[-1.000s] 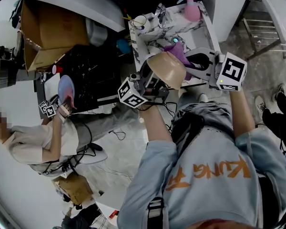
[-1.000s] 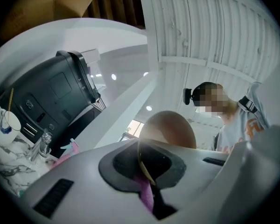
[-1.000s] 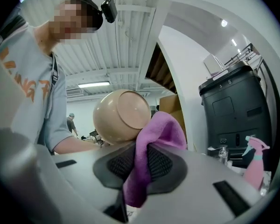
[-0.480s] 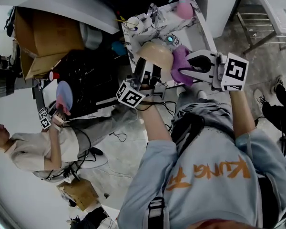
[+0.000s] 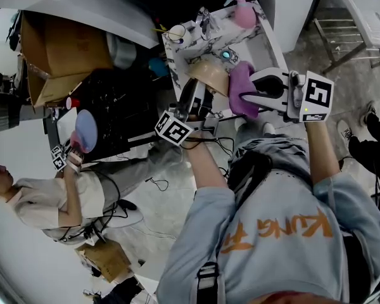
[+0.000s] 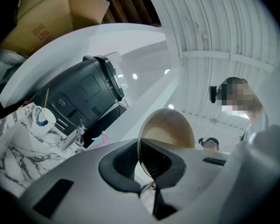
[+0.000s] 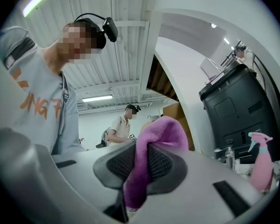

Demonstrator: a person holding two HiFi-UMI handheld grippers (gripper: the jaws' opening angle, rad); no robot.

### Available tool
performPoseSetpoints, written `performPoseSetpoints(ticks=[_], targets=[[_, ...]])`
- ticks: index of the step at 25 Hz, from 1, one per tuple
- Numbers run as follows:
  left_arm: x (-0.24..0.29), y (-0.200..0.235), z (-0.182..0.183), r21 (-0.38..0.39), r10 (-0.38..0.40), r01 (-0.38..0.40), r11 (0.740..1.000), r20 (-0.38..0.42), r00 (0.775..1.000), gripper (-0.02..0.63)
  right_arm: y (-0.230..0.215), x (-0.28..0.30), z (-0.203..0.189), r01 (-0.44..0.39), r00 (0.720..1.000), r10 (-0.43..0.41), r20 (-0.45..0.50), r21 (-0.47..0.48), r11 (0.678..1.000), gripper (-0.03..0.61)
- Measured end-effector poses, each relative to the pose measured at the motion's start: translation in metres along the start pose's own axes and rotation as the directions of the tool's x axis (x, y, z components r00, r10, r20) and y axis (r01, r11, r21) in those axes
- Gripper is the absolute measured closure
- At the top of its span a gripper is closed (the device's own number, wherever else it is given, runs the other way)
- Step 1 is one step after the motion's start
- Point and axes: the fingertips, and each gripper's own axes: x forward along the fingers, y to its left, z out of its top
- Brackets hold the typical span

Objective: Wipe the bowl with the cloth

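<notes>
Left gripper: jaws drawn nearly together, clamped on the rim of the bowl, one pad on each side of the wall. The bowl stands on edge, rising beyond the jaw tips.

Right gripper: jaws closed on the cloth. A purple fold bulges past the tips and a tail hangs below them.

In the head view the cloth sits just beside the bowl's wall, between the two sets of jaws. Contact cannot be confirmed.

Beyond both jaws: a marbled counter with a pink spray bottle, and a black machine farther off.

Assessment: bowl and cloth are both secured and brought together. The wiping pass itself appears unfinished, and no frame shows how clean the bowl is.
</notes>
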Motion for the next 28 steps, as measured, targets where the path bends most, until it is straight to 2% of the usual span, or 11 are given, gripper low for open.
performPoseSetpoints(ticks=[5, 9, 13, 16, 19, 21, 28], targets=[[-0.011, 0.006, -0.021, 0.003, 0.019, -0.019, 1.000, -0.095, 0.995, 0.584, -0.004, 0.000, 0.011, 0.001, 0.997, -0.002, 0.074, 0.019, 1.000, 0.505], [-0.013, -0.003, -0.045, 0.027, -0.027, 0.033, 0.999, -0.200, 0.979, 0.586, -0.011, 0.003, 0.021, 0.018, 0.992, -0.022, 0.128, 0.038, 0.999, 0.505], [-0.021, -0.015, -0.042, -0.027, -0.112, 0.110, 0.994, -0.129, 0.985, 0.586, -0.020, 0.002, 0.029, 0.052, 0.979, -0.064, 0.192, 0.063, 0.997, 0.505], [-0.029, -0.019, -0.035, -0.054, -0.150, 0.147, 0.988, -0.066, 0.986, 0.586, -0.035, -0.009, 0.034, 0.121, 0.958, -0.143, 0.249, 0.100, 0.988, 0.505], [-0.029, -0.026, -0.032, -0.066, -0.199, 0.197, 0.978, -0.035, 0.979, 0.586, -0.048, -0.018, 0.033, 0.199, 0.944, -0.219, 0.245, 0.106, 0.974, 0.505], [-0.023, -0.032, -0.034, -0.064, -0.230, 0.227, 0.972, -0.047, 0.972, 0.586, -0.051, -0.019, 0.030, 0.225, 0.944, -0.240, 0.225, 0.093, 0.970, 0.505], [0.000, -0.047, -0.050, -0.082, -0.298, 0.290, 0.954, -0.115, 0.948, 0.586, -0.045, -0.009, 0.024, 0.214, 0.963, -0.219, 0.155, 0.045, 0.976, 0.505]])
